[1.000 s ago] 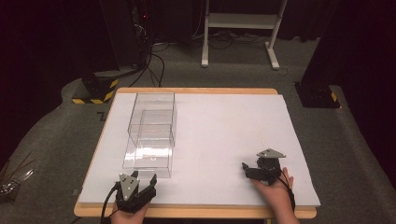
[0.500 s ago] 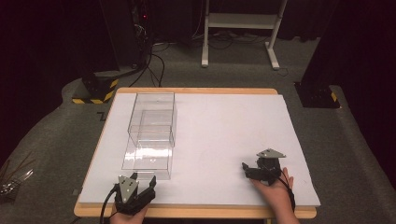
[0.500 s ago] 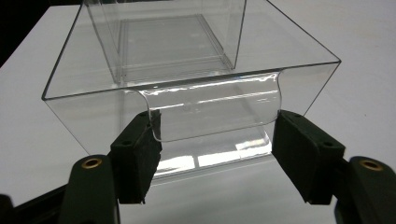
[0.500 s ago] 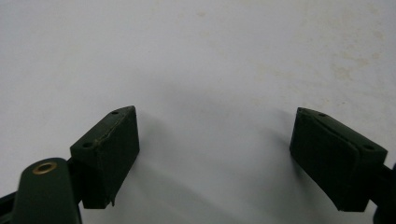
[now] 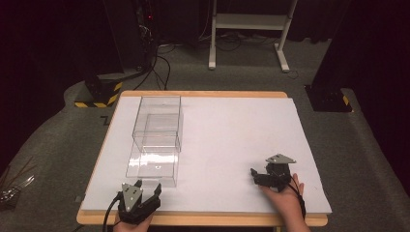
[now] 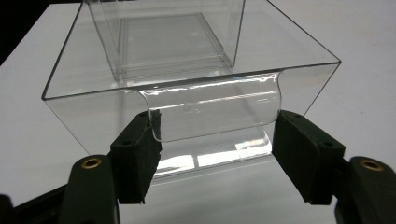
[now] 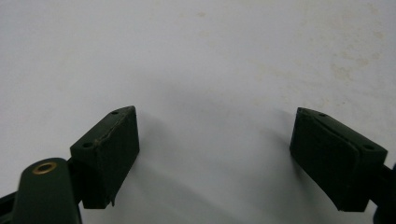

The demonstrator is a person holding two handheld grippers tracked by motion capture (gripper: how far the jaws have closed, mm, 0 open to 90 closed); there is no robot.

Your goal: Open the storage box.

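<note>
Approach step: left gripper (image 6: 212, 140) is hovering with jaws apart, straddling the notched front wall of the clear plastic drawer (image 6: 191, 70) at the table's (image 5: 232, 125) near-left. Right gripper (image 7: 215, 154) is idling released. Next, probably closing on the notch.

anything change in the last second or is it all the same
Nothing visibly changed. The left gripper sits at the near end of the clear box, its fingers on either side of the front tab. The right gripper rests open on the white table, away from the box. The second clear box lies behind the first.
</note>
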